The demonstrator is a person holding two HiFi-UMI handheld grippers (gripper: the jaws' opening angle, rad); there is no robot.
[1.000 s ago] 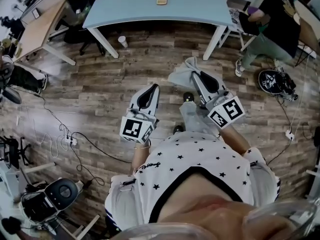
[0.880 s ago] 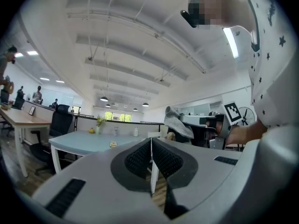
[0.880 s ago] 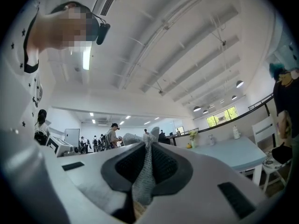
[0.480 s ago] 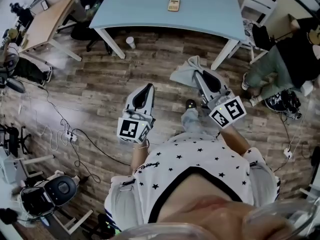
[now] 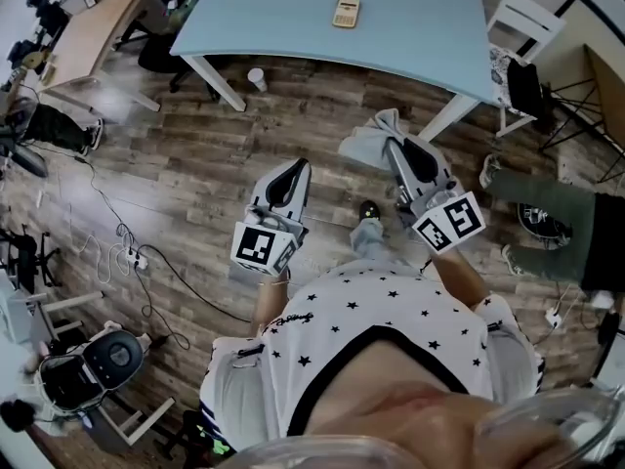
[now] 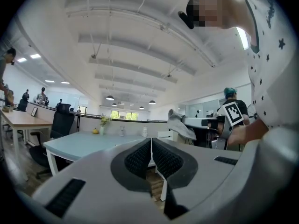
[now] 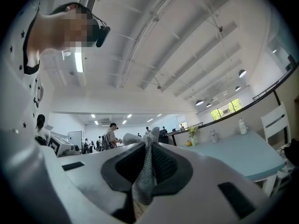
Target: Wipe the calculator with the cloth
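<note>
- Jaws of the right gripper (image 7: 150,149): clamped on the cloth (image 7: 144,181). We see grey weave pinched between the pads, with a loose end poking past the tips.
- Jaws of the left gripper (image 6: 151,146): pressed together, nothing between them.
- Calculator (image 5: 345,12): lies flat on the pale blue table (image 5: 420,27), well apart from both grippers. Nothing touches it.
- Head view: we note both grippers over the wooden floor (image 5: 195,174), short of the table's near edge. The cloth droops from the right one.
- Progress, our judgement: the cloth is in hand, so the pickup is done. The approach to the table and all of the wiping remain.
- Surroundings: a paper cup (image 5: 257,78) on the floor by a table leg, and a white chair (image 5: 522,22) at the table's right end.
</note>
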